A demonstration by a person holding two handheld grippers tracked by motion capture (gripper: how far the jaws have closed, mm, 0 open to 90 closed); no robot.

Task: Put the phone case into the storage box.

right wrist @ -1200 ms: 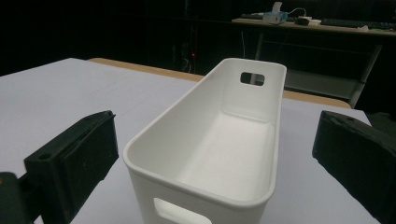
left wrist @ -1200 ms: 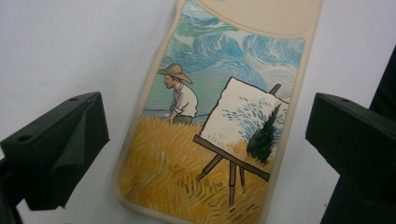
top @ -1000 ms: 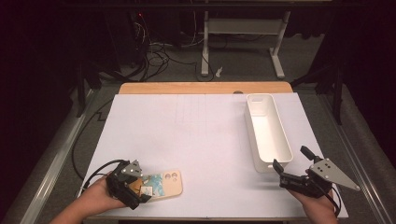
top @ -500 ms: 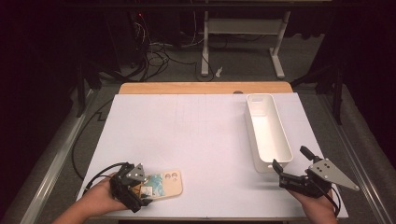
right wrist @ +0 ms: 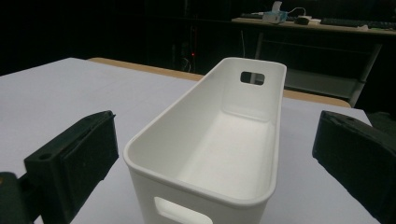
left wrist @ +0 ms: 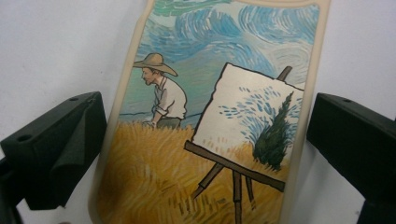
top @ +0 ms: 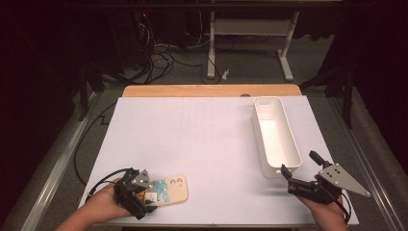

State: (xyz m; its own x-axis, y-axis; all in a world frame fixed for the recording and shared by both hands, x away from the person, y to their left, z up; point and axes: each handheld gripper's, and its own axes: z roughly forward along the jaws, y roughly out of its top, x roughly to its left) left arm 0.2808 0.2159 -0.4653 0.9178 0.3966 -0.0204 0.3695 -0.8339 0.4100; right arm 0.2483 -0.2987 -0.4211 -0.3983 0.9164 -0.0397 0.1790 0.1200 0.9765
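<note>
Little has moved: left gripper (top: 144, 195) stays lower left, jaws open astride the phone case (top: 168, 190); right gripper (top: 300, 175) jaws open facing the white bin (top: 274, 137).

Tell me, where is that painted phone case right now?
In the high view the phone case lies flat at the table's near left edge, between the open jaws of the left gripper, far from the white bin on the right.
</note>
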